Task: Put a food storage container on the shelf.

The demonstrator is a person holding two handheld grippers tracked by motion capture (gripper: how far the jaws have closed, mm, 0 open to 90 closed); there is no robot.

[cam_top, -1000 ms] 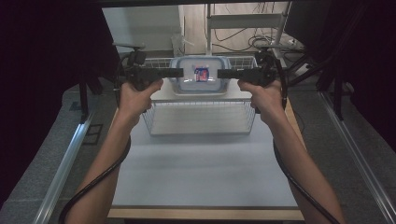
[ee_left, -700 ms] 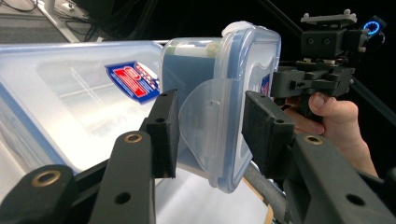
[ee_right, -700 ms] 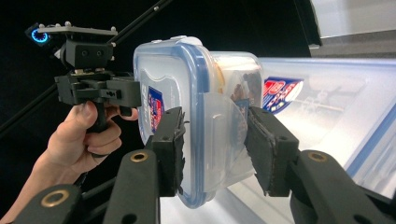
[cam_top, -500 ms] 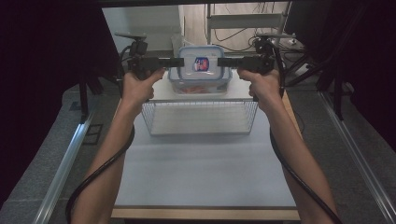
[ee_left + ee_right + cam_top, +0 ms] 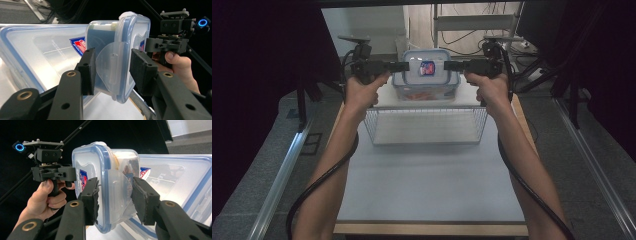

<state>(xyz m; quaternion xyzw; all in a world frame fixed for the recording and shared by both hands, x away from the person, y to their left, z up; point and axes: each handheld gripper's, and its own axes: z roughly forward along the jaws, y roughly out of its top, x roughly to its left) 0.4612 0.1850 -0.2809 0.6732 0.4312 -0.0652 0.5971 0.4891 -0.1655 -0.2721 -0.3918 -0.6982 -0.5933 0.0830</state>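
High view, left to right: left gripper [image 5: 399, 66] clamped on the left end of the lidded container [image 5: 426, 75]; right gripper [image 5: 451, 65] clamped on its right end. Container held level between both grippers, above the far edge of the wire basket [image 5: 426, 125], which stands on the white table [image 5: 427, 185]. Red-and-blue label on the blue-rimmed lid; orange contents visible through the clear wall.

Left gripper view: one pad against the underside of the container [image 5: 117, 57], the other against the lid, side latch flap between the jaws. A second lidded box [image 5: 42, 57] in the background at left.

Right gripper view: same grip mirrored, pads pressed on lid and base of the container [image 5: 110, 182], latch flap between them.
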